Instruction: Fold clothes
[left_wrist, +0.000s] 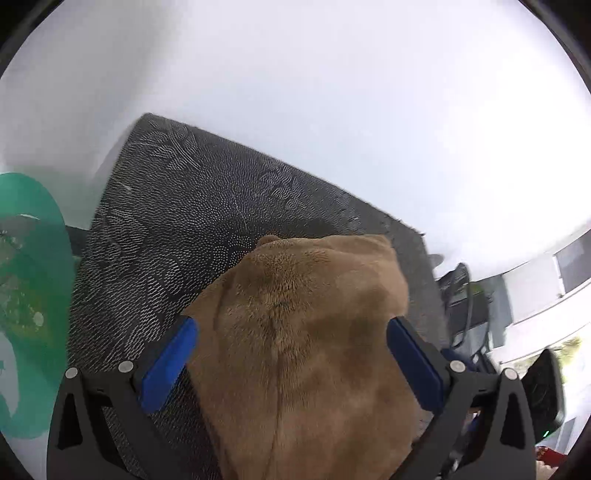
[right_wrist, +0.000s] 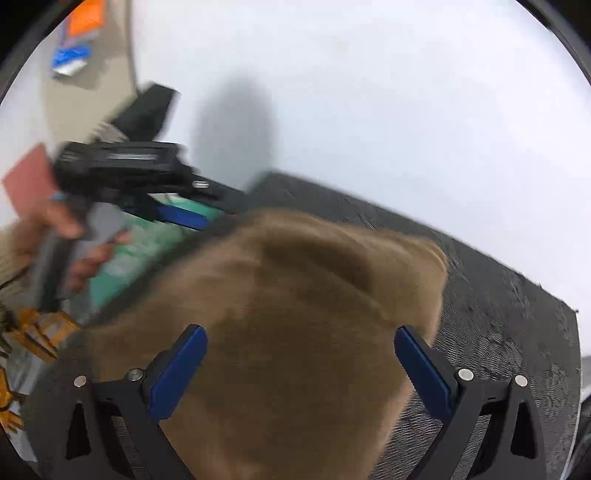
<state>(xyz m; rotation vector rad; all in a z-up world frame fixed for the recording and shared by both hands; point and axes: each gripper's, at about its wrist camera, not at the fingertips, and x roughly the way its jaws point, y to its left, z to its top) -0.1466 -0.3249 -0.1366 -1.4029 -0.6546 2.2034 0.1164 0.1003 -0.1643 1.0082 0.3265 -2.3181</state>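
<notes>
A tan fleece garment (left_wrist: 306, 332) lies on a dark patterned mat (left_wrist: 177, 229). My left gripper (left_wrist: 291, 354) is open, its blue pads (left_wrist: 170, 365) wide apart on either side of the fleece, just above it. In the right wrist view the same tan garment (right_wrist: 295, 314) fills the centre, blurred. My right gripper (right_wrist: 301, 365) is open too, pads (right_wrist: 424, 369) spread over the cloth. The left gripper's body and the hand holding it (right_wrist: 122, 177) show at the left of that view.
The dark mat (right_wrist: 498, 314) lies on a white table (left_wrist: 332, 92). A green cloth or mat (left_wrist: 29, 277) lies at the left. Shelving and dark gear (left_wrist: 517, 295) stand at the right. Yellow objects (right_wrist: 33, 332) sit at lower left.
</notes>
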